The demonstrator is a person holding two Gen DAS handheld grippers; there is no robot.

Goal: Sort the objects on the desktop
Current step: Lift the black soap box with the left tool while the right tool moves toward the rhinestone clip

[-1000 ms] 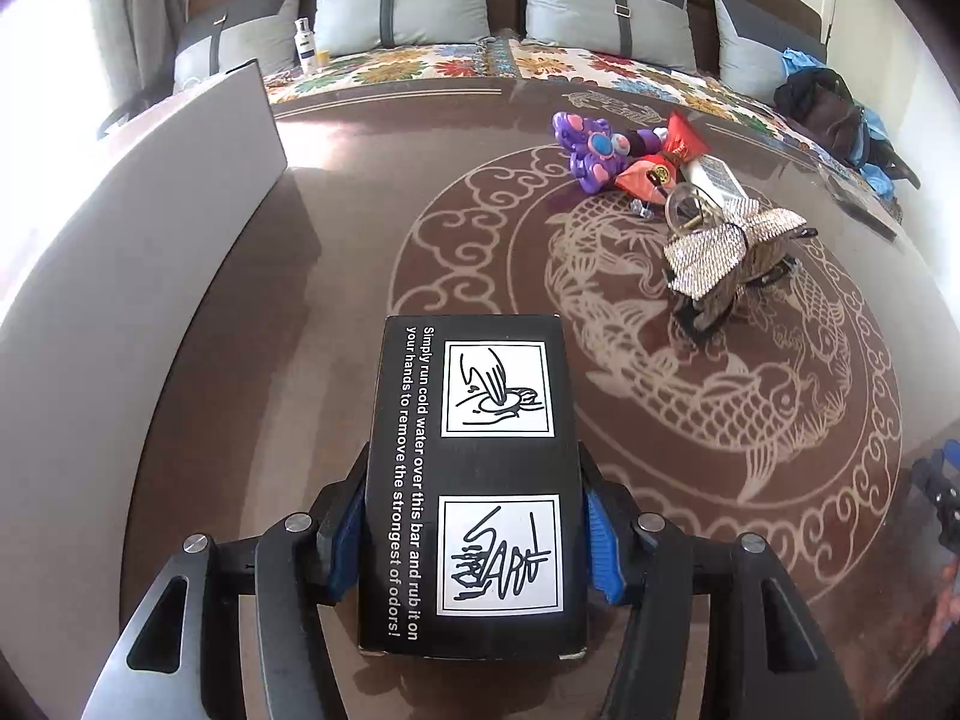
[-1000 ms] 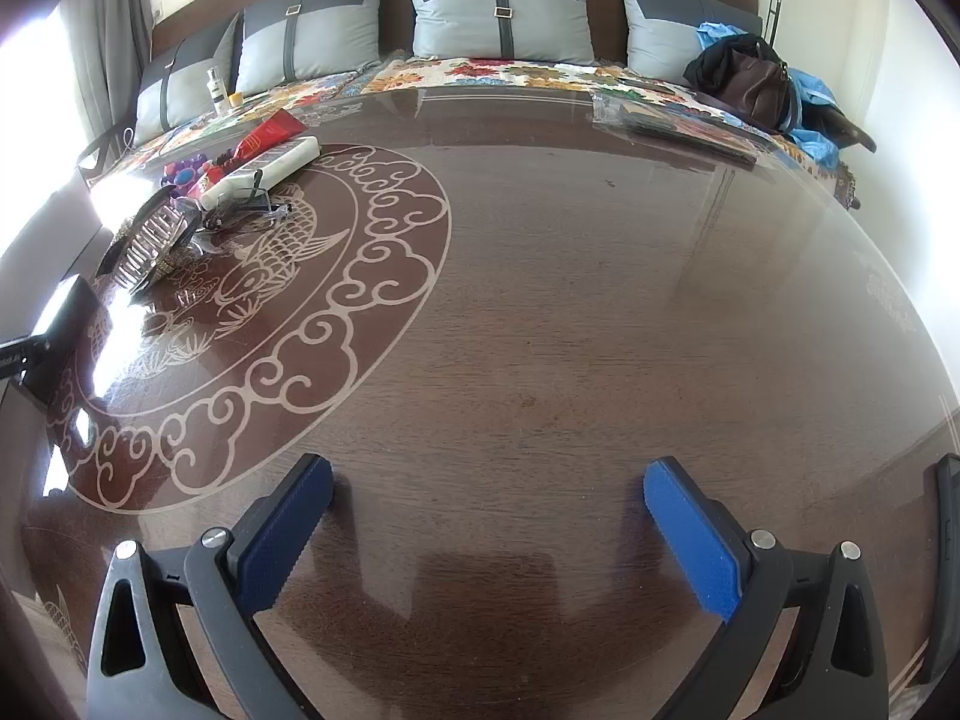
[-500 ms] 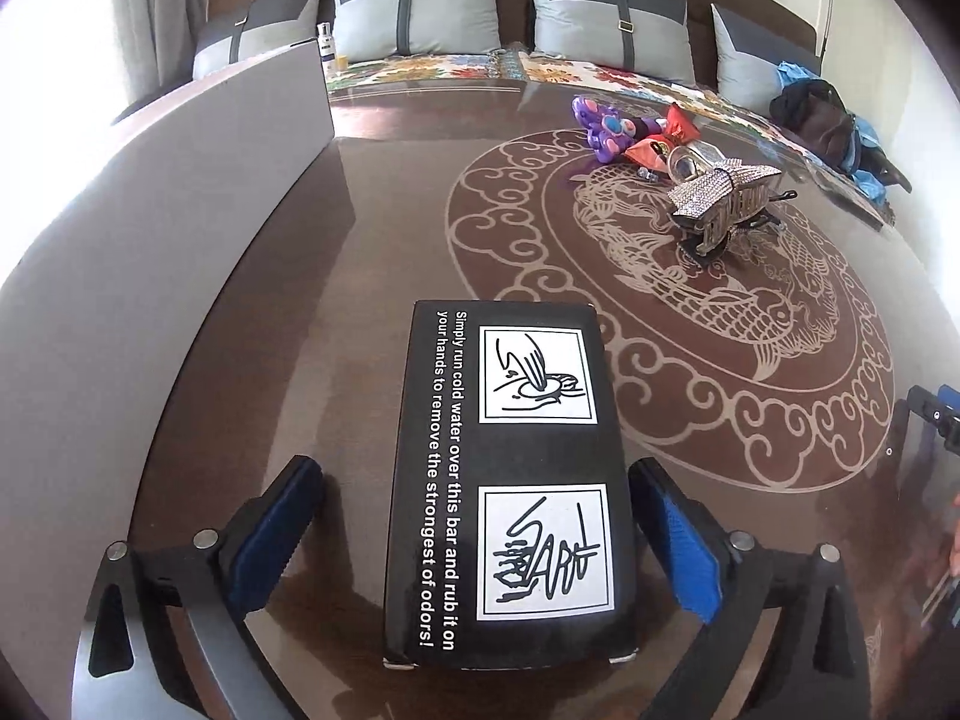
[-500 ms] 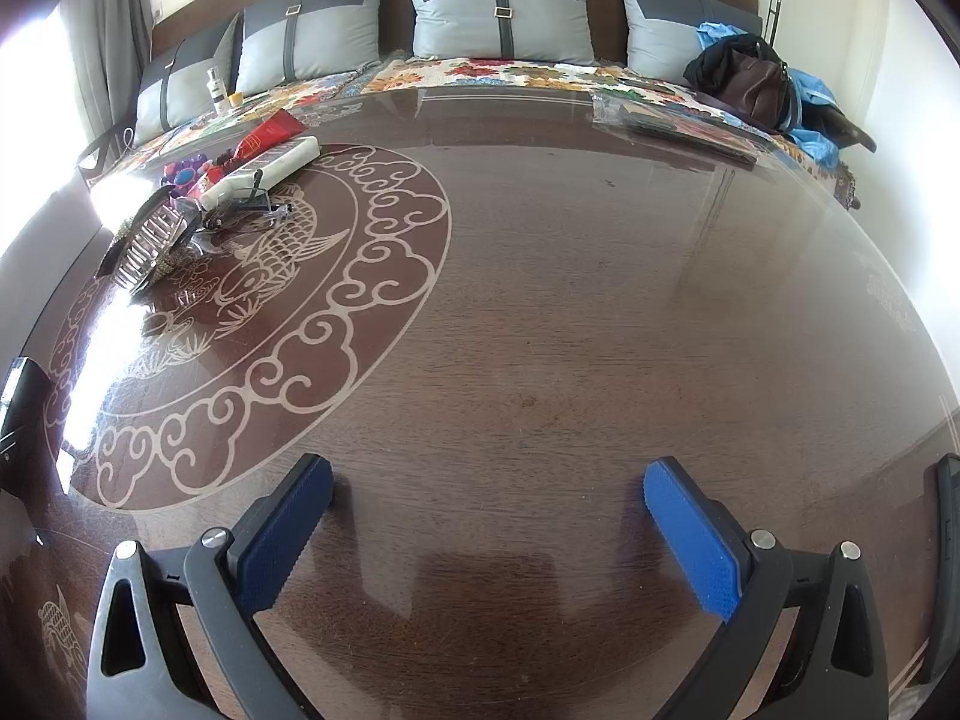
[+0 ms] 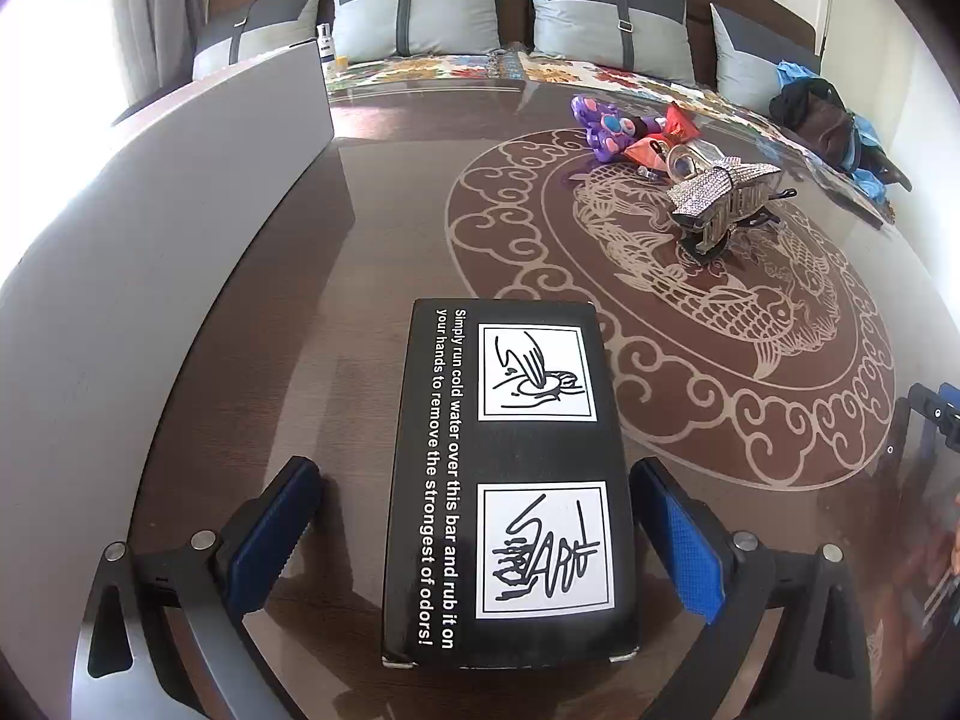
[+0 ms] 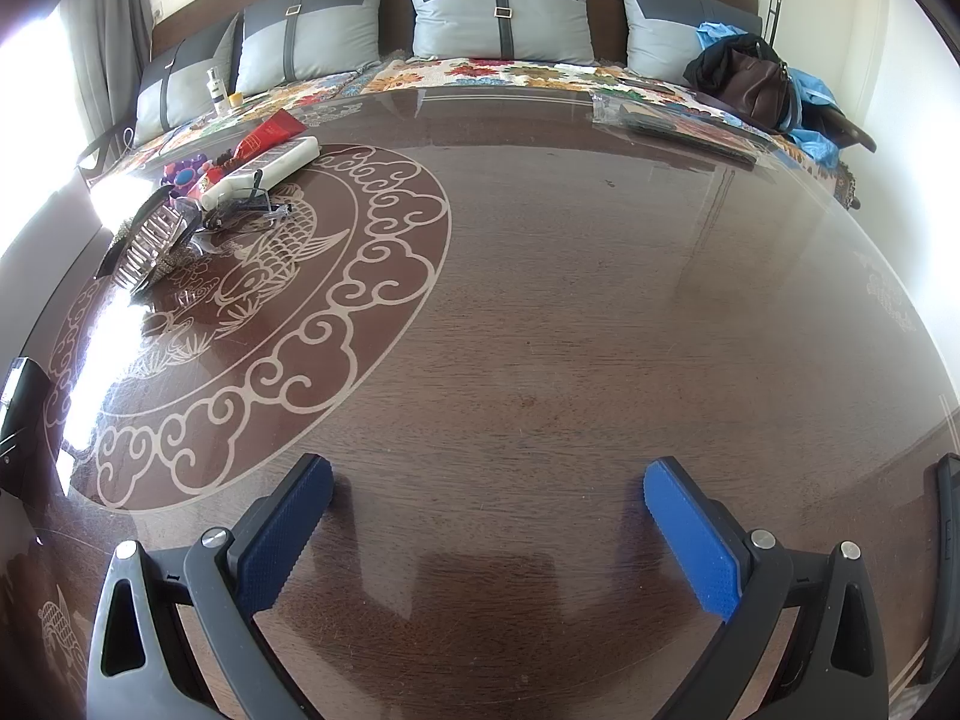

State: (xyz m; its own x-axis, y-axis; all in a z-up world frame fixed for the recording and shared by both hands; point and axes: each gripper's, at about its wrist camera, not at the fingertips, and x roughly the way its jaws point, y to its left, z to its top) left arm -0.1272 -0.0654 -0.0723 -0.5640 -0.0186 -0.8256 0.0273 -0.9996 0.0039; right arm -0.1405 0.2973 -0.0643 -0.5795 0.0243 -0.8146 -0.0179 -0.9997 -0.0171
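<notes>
A black box (image 5: 507, 480) with white print and two drawings lies flat on the dark wooden table (image 5: 384, 228). My left gripper (image 5: 474, 480) stands open around it, with a gap between each blue pad and the box's sides. Farther back on the round pattern sit a glittery silver hair clip (image 5: 717, 198), a purple toy (image 5: 600, 123) and red packets (image 5: 675, 126). In the right wrist view my right gripper (image 6: 489, 480) is open over bare table, nothing between its fingers. The same pile (image 6: 228, 192) with a white tube and a red tube lies at its far left.
A tall grey panel (image 5: 150, 228) runs along the table's left side. A sofa with grey cushions (image 6: 498, 18) and a patterned cover lies behind the table; a dark bag (image 6: 750, 81) rests at its right end. A flat plastic-wrapped item (image 6: 672, 129) lies at the table's far edge.
My left gripper opened and let go of the black box, which now rests on the table. The left view also shifted back a little. The right gripper stayed still.
</notes>
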